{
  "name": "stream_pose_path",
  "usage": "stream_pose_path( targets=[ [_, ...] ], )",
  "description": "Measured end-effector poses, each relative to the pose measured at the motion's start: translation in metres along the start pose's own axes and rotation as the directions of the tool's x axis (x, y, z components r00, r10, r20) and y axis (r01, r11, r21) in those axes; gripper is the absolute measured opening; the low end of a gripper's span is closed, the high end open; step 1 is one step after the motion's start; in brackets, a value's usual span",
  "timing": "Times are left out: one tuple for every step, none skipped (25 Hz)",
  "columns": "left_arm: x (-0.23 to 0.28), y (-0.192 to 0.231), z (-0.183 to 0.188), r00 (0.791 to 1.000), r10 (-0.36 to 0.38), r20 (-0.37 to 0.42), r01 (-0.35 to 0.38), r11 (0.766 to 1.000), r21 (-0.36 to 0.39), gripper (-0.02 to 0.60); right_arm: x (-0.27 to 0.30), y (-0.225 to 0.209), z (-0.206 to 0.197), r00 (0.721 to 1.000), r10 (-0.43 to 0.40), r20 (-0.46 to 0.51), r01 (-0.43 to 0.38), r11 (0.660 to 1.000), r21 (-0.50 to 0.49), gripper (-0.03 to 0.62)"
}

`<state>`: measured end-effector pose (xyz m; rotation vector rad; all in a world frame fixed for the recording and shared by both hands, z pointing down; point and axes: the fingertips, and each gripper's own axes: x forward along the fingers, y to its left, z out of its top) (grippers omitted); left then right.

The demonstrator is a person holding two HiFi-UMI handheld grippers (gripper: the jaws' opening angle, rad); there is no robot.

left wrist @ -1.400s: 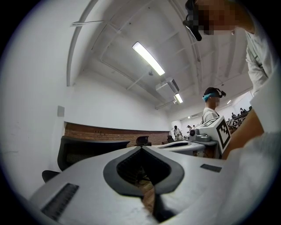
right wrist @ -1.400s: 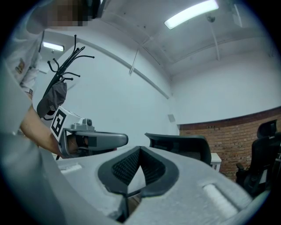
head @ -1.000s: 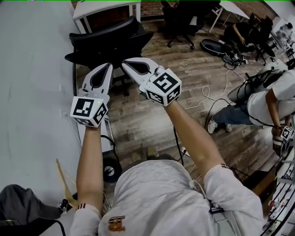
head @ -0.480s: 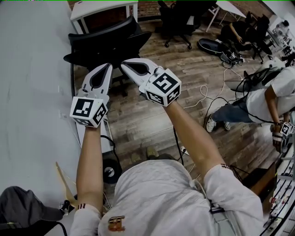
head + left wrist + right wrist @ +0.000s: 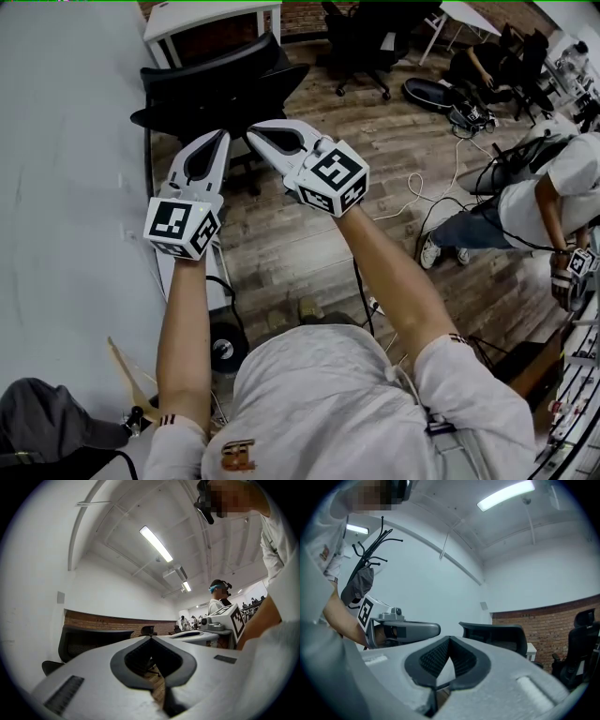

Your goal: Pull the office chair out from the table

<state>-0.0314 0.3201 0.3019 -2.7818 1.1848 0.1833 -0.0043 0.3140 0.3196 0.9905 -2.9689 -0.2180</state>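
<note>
Standing by the edge of the big white table [image 5: 66, 187] is the black office chair [image 5: 220, 89], a little past the two grippers and not touched by them. The left gripper [image 5: 223, 134] and the right gripper [image 5: 251, 128] are held up side by side, both with jaws closed on nothing. The small print [image 5: 237, 455] on the person's shirt [image 5: 328, 394] is too blurry to read
</note>
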Motion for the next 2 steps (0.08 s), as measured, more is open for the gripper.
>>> stream_pose_path(
  targets=[
    [-0.0003,-0.0007,0.0005,1.000,0.000,0.000,0.000,1.000,0.001,0.000,-0.0006,0.0004,0.0003,1.000,0.000,0.000,0.000,1.000,0.000,0.000],
    [-0.0006,-0.0014,0.0011,1.000,0.000,0.000,0.000,1.000,0.001,0.000,-0.0013,0.0008,0.0007,1.000,0.000,0.000,0.000,1.000,0.000,0.000]
  ],
)
